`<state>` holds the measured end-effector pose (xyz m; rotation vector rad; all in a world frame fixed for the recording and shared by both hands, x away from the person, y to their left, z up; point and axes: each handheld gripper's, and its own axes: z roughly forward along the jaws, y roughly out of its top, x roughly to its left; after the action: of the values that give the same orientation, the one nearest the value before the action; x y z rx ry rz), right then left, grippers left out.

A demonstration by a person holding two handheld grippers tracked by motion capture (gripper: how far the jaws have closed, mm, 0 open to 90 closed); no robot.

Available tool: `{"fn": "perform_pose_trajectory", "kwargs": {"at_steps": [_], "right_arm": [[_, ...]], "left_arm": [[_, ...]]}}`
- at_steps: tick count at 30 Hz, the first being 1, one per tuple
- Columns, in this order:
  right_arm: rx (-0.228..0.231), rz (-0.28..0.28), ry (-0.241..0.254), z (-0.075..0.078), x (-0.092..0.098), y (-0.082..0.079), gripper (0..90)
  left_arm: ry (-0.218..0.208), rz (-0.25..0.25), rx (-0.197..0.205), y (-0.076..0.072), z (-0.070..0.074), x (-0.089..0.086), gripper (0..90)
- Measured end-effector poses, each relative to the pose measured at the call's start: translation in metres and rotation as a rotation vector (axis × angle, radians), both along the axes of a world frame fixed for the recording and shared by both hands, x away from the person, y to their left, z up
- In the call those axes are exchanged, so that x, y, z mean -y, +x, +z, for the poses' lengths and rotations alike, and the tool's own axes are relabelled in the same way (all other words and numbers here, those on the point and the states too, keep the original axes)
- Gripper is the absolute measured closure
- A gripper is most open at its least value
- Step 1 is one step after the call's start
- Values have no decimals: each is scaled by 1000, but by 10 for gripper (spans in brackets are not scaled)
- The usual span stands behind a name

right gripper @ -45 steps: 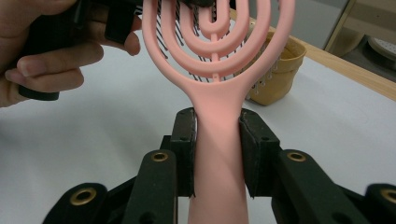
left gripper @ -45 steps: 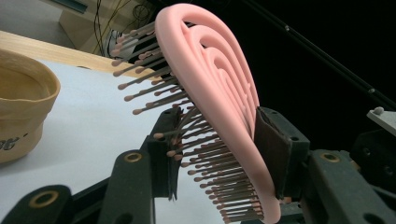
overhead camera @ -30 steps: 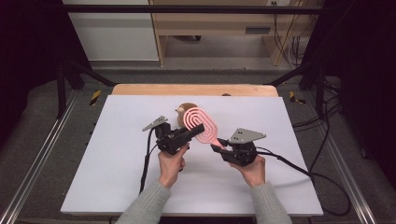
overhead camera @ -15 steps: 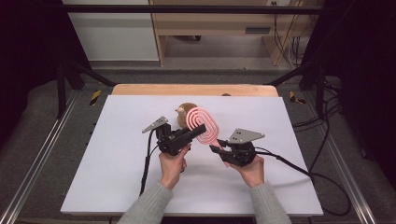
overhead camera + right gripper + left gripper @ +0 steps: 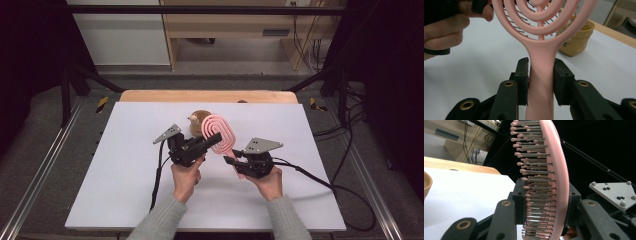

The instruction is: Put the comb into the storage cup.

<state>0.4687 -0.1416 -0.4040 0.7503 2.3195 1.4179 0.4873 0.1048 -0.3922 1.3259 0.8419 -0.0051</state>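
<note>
Pink plastic hairbrush (image 5: 220,134), one only, held off the tabletop (image 5: 125,190) over its middle, toward the far edge. Right gripper (image 5: 235,161) clamps the handle; the right gripper view has both pads pressed on the handle's sides, ringed head rising above. Left gripper (image 5: 212,140) is clenched across the head; its jaws have just been closing, and the left gripper view shows the bristle side edge-on between its pads, pins tipped with small beads, one pad behind the brush back. High view alone gives the layout: both hands near mid-tabletop, two grippers, cables trailing toward the near edge. One brown bowl (image 5: 199,121) sits just behind the brush head, near the far edge. White surface lies bare left, right and near.
</note>
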Motion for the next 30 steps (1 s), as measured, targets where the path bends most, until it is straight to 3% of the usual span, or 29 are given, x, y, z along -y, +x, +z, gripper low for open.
{"fn": "perform_pose_trajectory", "kwargs": {"at_steps": [5,12,17,24,30], "right_arm": [[-7,3,4,0,0,1,646],[0,-5,43,3,3,1,520],[15,-39,107,5,10,3,365],[42,-107,136,3,18,5,177],[24,-130,115,0,24,10,60]], "left_arm": [[10,16,5,1,1,-3,632],[39,48,14,3,3,-8,631],[56,64,28,5,6,-13,631],[81,81,50,6,13,-20,631],[105,97,67,8,19,-29,630]]}}
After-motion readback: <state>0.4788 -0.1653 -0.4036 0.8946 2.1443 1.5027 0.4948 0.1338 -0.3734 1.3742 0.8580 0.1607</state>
